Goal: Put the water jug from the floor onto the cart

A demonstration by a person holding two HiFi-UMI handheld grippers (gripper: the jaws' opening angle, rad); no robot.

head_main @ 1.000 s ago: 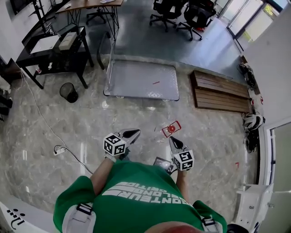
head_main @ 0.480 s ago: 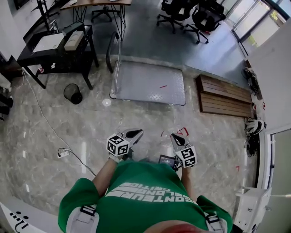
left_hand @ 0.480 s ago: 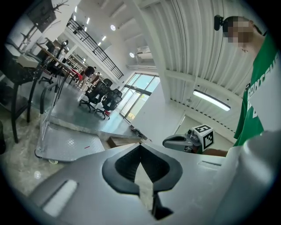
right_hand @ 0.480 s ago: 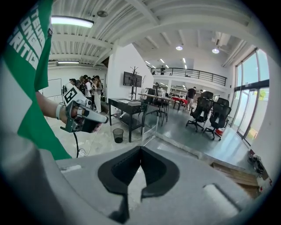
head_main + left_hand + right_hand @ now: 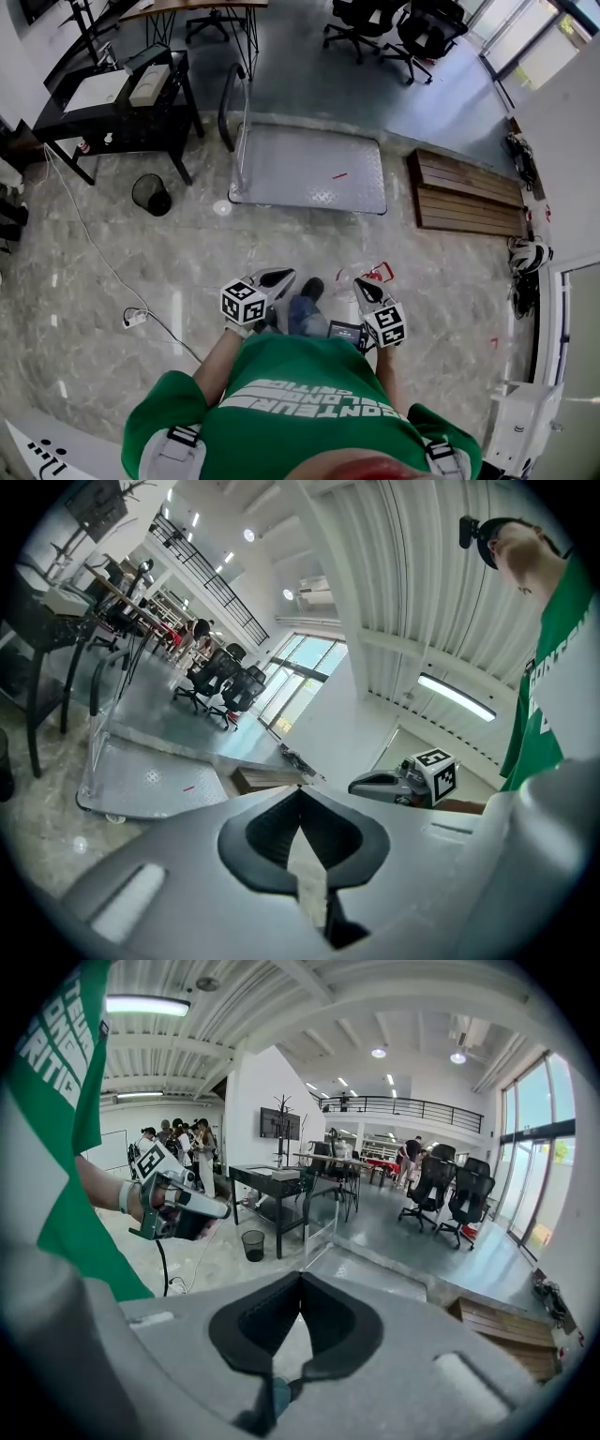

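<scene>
Marble floor [image 5: 187, 253], cart [image 5: 309, 169] edge, left hand-held gripper [image 5: 284, 275], right hand-held gripper [image 5: 361, 284], both pressed together

There are two grippers: the left gripper [image 5: 284, 275] and the right gripper [image 5: 360, 285]. Each one carries one cube, so there are two cubes [image 5: 242, 302]. On the floor stand one cart [image 5: 309, 169], one bin [image 5: 150, 194] and one pallet [image 5: 469, 192]. One power strip [image 5: 137, 320] lies there too. There are two tables, a black table [image 5: 112, 120] and a wooden table [image 5: 192, 7]. Two chairs [image 5: 424, 28] are clear at the far side. One person [image 5: 300, 412] in green is near. In the right gripper view a group of people [image 5: 183, 1133] stands far behind, too small to count.
</scene>
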